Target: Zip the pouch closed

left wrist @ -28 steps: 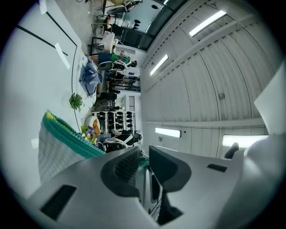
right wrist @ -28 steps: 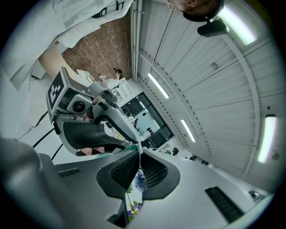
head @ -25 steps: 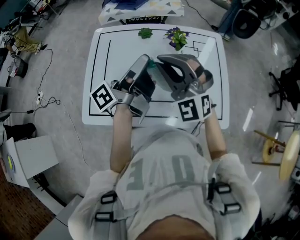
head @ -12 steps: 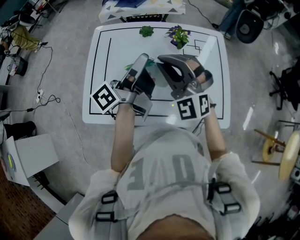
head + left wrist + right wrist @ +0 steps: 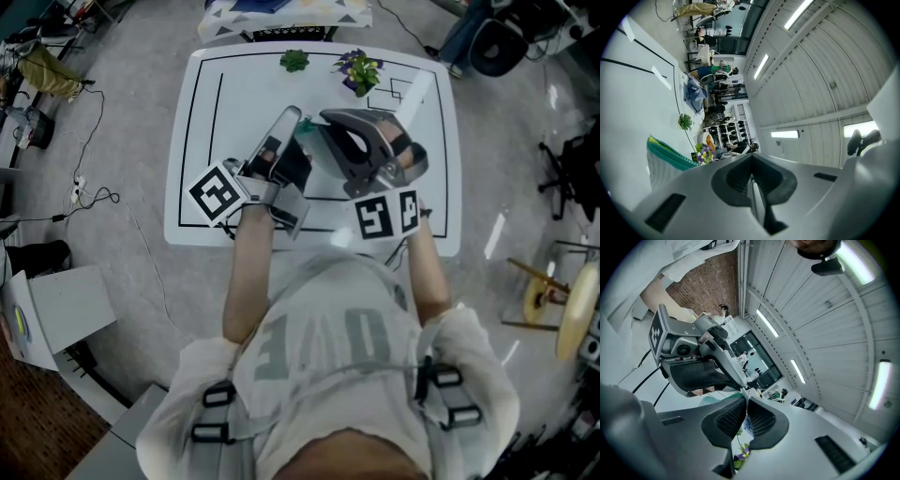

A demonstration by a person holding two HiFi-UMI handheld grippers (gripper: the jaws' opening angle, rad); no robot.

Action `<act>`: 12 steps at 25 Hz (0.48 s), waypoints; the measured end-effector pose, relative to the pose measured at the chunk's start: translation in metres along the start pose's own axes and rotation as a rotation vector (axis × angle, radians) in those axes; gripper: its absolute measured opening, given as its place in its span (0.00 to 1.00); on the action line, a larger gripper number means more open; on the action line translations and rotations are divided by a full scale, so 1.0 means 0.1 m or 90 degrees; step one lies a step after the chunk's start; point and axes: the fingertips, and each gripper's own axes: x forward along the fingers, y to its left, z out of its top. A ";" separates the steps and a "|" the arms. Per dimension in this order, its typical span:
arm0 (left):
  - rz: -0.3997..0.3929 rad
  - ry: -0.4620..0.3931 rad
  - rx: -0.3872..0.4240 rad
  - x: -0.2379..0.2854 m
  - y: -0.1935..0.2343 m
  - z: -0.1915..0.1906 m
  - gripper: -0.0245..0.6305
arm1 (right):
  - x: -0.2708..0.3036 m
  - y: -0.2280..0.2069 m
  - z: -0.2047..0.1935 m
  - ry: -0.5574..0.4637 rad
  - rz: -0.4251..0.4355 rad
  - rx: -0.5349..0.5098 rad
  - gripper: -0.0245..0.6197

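Above the table (image 5: 202, 141), the pouch (image 5: 663, 163) could slip free, still unzipped.
My right gripper (image 5: 745, 397) pinches its teal edge. My left gripper (image 5: 751, 174) is clenched tight, yet I see nothing between its jaws, so if it missed the zip pull, my tug only drags air.

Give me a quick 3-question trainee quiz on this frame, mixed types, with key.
1. True or false: the left gripper has its fingers wide apart.
2. The pouch has an edge of which colour? A red, B teal, C yellow.
3. Fill in: in the head view, the green plant stands to the ___ of the purple flowers.
Key: 1 false, they are together. 2 B. 3 left.
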 end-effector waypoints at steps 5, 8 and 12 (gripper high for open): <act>0.013 0.002 0.012 0.00 0.03 -0.01 0.04 | 0.00 0.02 -0.02 0.016 -0.017 0.016 0.07; 0.018 0.005 0.017 0.00 0.04 -0.02 0.04 | -0.01 0.03 -0.03 0.018 -0.027 0.044 0.06; 0.036 -0.005 0.026 -0.02 0.08 -0.03 0.04 | -0.04 -0.01 -0.02 0.021 -0.043 0.065 0.06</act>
